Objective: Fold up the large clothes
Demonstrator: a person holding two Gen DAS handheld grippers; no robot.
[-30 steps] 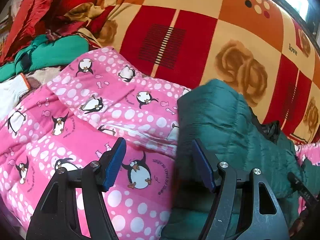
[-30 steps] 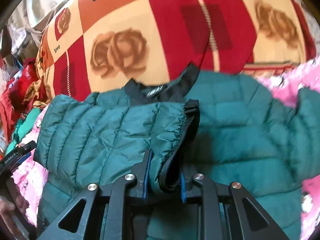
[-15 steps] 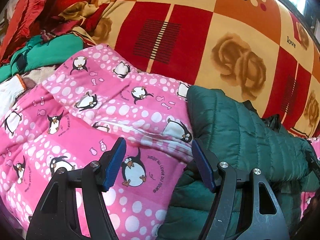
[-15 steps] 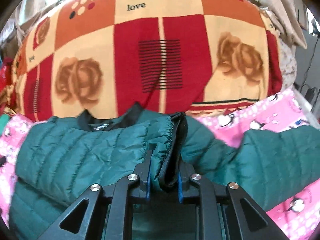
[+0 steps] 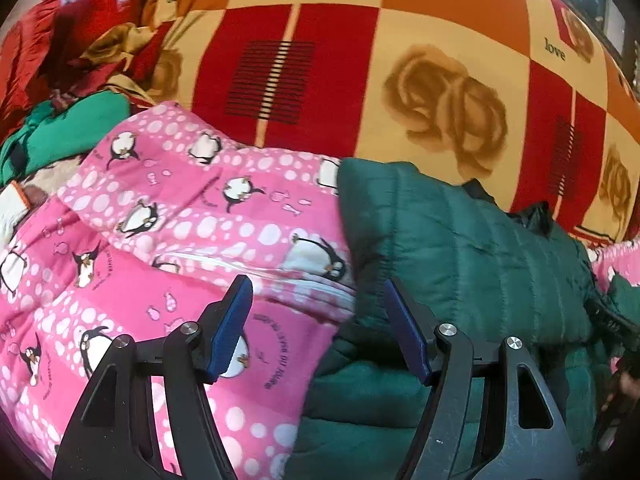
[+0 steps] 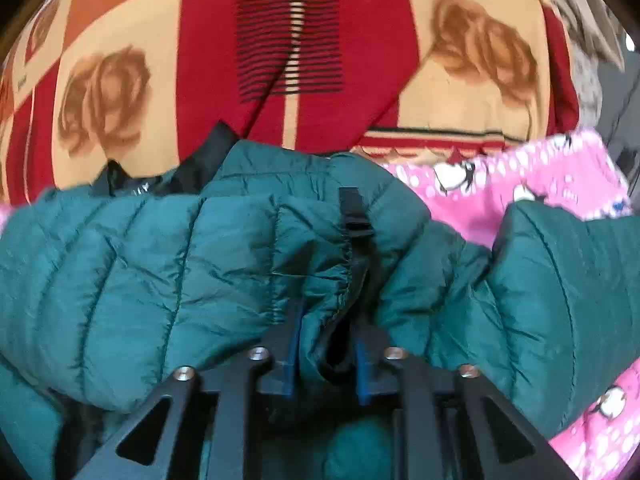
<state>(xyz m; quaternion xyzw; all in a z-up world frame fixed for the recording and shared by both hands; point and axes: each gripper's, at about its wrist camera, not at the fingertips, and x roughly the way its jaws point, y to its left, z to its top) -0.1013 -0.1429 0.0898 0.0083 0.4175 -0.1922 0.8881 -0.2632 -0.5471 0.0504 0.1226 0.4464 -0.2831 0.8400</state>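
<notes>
Jacket [image 6: 160,280] cuff pinched by right gripper [image 6: 324,340] — left gripper [image 5: 318,320] agape over penguin quilt [image 5: 160,240], seemingly empty.

Lower part of the dark green quilted puffer jacket [image 6: 132,280] cut off by the bottom edge and masked behind the black frame of the right gripper [image 6: 326,320]. Elastic sleeve cuff [image 6: 340,280] buried between the blue pads, tips mostly unseen. In the left view, far jacket sleeve lost past the right rim. Red crumpled fabric [image 5: 60,40] cropped at top left, kind unclear.
</notes>
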